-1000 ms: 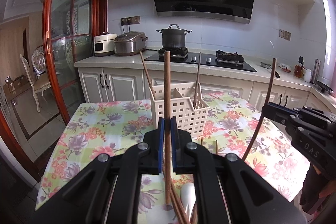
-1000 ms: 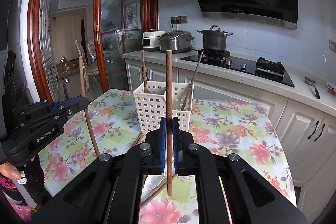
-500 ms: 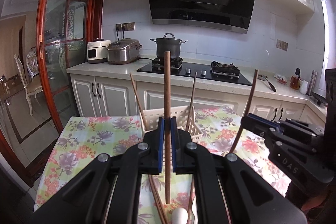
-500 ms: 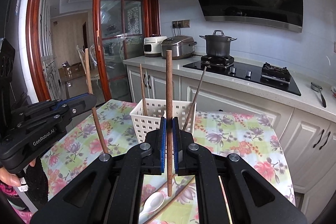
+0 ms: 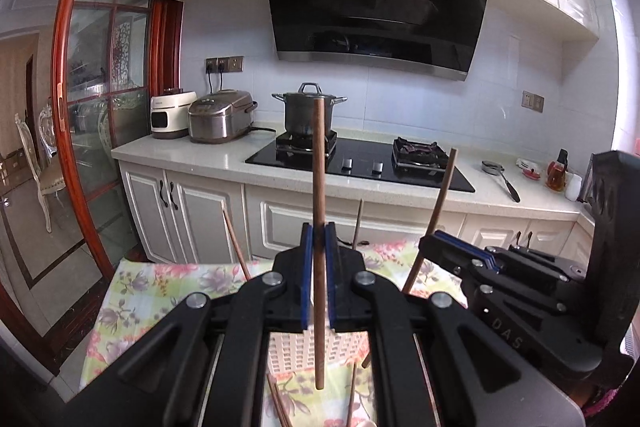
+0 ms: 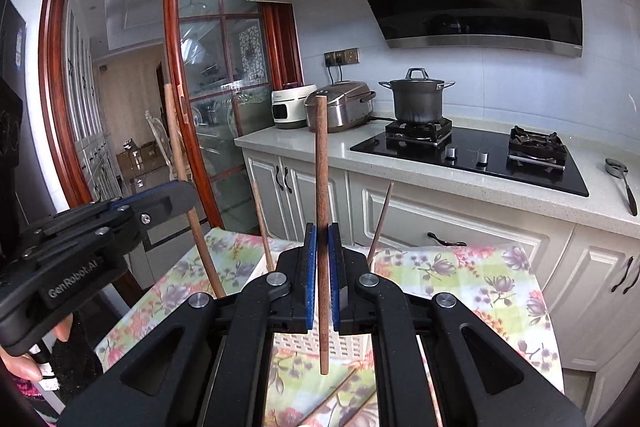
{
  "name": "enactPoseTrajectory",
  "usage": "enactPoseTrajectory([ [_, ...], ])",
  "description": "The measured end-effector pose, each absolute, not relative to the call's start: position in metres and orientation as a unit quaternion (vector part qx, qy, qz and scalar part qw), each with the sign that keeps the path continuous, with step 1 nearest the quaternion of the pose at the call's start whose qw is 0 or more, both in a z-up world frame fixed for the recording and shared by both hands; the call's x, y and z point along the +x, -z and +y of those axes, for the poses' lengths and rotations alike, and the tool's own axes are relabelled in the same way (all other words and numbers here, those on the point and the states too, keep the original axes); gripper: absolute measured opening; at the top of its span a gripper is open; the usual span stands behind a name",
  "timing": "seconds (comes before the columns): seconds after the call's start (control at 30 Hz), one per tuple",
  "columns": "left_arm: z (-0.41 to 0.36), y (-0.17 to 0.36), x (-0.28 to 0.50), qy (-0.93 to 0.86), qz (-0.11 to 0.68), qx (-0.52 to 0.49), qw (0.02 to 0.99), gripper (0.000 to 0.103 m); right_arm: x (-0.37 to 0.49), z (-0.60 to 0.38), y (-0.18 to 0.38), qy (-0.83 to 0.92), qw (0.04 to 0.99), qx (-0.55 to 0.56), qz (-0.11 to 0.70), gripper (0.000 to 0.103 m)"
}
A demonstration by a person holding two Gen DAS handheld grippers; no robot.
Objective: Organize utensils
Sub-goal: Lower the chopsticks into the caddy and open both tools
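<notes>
My left gripper [image 5: 319, 231] is shut on a brown chopstick [image 5: 319, 155] held upright. Beside it on the right, my right gripper [image 5: 427, 242] grips a second, tilted chopstick [image 5: 440, 195]. In the right wrist view, the right gripper [image 6: 322, 231] is shut on its upright chopstick [image 6: 321, 155], with the left gripper [image 6: 191, 193] to its left. Below both sets of jaws sits the white slotted basket [image 5: 294, 351], mostly hidden by the grippers. Two chopsticks [image 5: 236, 247] [image 5: 357, 227] lean in it. More chopsticks [image 5: 276, 401] lie on the floral tablecloth [image 5: 132, 291].
Beyond the table runs a kitchen counter [image 5: 208, 155] with a rice cooker [image 5: 220, 117], a pot [image 5: 308, 111] on the black hob [image 5: 360, 163] and a ladle [image 5: 502, 177]. A wood-framed glass door [image 5: 108, 99] stands at the left. A person's fingers [image 6: 24, 363] hold the left gripper's handle.
Both grippers have risen with their chopsticks still clamped. The basket has dropped from mid-view to beneath the jaws, and the table now fills less of each view.
</notes>
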State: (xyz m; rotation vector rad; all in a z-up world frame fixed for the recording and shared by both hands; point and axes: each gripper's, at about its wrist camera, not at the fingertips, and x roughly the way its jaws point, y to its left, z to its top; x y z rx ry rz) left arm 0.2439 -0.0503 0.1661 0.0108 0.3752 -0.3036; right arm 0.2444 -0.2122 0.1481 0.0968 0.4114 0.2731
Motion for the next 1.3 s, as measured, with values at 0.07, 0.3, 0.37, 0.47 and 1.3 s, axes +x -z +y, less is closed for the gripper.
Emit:
enactPoseTrajectory([
  [0.07,-0.053,-0.172,0.252,0.146,0.181,0.009,0.973,0.006,0.256,-0.213,-0.153,-0.129,0.969,0.048,0.204,0.006],
  [0.3,-0.052,-0.191,0.289,0.13,0.173,0.005,0.976,0.006,0.295,-0.213,-0.164,-0.118,0.97,0.044,0.21,0.006],
  [0.37,-0.051,-0.196,0.298,0.125,0.168,0.005,0.978,0.006,0.302,-0.212,-0.166,-0.115,0.97,0.041,0.208,0.006],
  [0.47,-0.047,-0.2,0.311,0.119,0.162,-0.002,0.98,0.006,0.315,-0.208,-0.164,-0.117,0.969,0.042,0.214,0.006],
  [1.3,-0.019,-0.09,0.359,0.092,0.284,-0.017,0.954,0.038,0.355,-0.191,-0.084,-0.12,0.943,0.039,0.308,0.041],
])
